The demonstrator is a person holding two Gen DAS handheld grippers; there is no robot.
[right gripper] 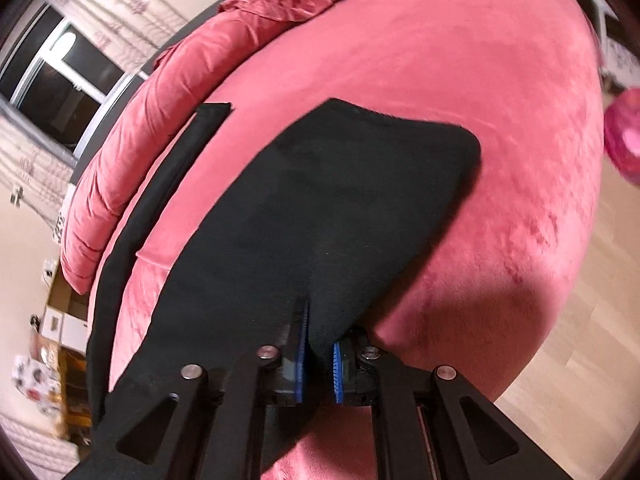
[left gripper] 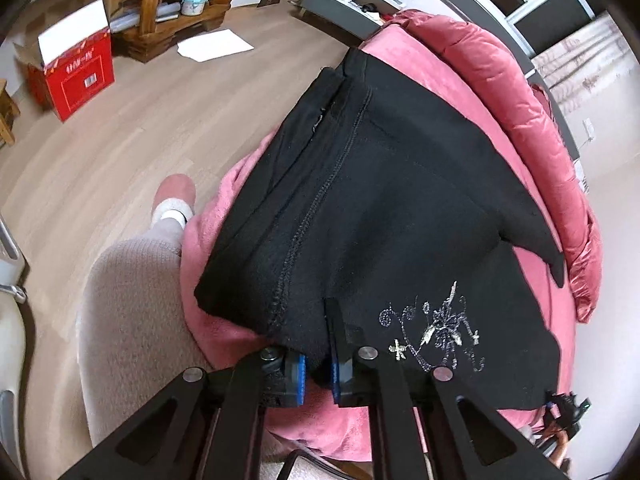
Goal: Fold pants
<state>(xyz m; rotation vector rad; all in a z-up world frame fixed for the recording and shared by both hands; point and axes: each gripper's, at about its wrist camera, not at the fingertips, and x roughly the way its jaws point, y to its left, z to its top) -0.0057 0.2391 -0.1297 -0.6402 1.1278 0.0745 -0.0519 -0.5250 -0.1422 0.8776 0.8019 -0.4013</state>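
The left wrist camera is looking down over its fingers, close above the black pants (left gripper: 380, 216), facing floor and window; the right is hovering equally near, facing along the pink bed (right gripper: 480, 120); both are sharing pants, bed and window.

A home, seemingly a bedroom: a pink bed (right gripper: 460, 80) with a rumpled quilt (left gripper: 520, 92) along its far edge, pale wood floor (left gripper: 120, 140), a red cardboard box (left gripper: 76, 76) near wooden furniture (left gripper: 160, 20), and a dark window (right gripper: 68, 76).

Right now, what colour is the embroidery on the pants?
Silvery grey on the black pants, embroidery clearest in the left wrist view.
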